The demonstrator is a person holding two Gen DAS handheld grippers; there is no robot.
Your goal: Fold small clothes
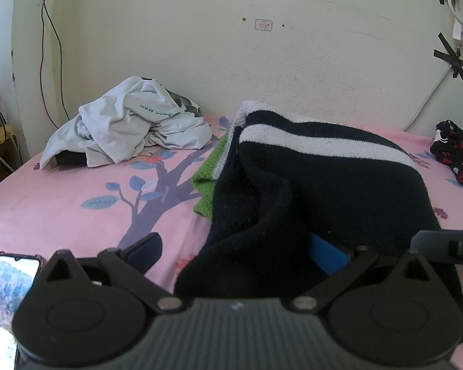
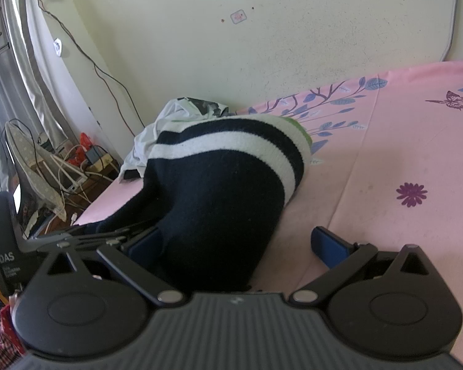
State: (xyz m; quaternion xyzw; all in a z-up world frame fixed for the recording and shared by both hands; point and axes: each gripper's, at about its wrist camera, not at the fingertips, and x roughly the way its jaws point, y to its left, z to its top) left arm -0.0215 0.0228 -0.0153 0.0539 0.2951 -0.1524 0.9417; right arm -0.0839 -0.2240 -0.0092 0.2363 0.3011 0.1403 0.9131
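Observation:
A navy knit sweater (image 1: pixel 318 185) with white stripes and a green edge (image 1: pixel 206 178) lies bunched on the pink bed sheet (image 1: pixel 61 209). My left gripper (image 1: pixel 236 252) is open, its fingers wide apart with the sweater's near edge lying between them, and its right blue pad (image 1: pixel 327 256) is half under the cloth. In the right wrist view the same sweater (image 2: pixel 219 191) fills the centre. My right gripper (image 2: pixel 237 246) is open as well; the dark cloth lies between its fingers against the left pad (image 2: pixel 146 245), while the right pad (image 2: pixel 330 246) rests on bare sheet.
A crumpled white garment heap (image 1: pixel 129 129) sits at the back left against the wall. A black and red garment (image 1: pixel 456 154) lies at the far right. A phone (image 1: pixel 9 280) is at the near left. Cables and an ironing board (image 2: pixel 37 166) stand beside the bed's left edge.

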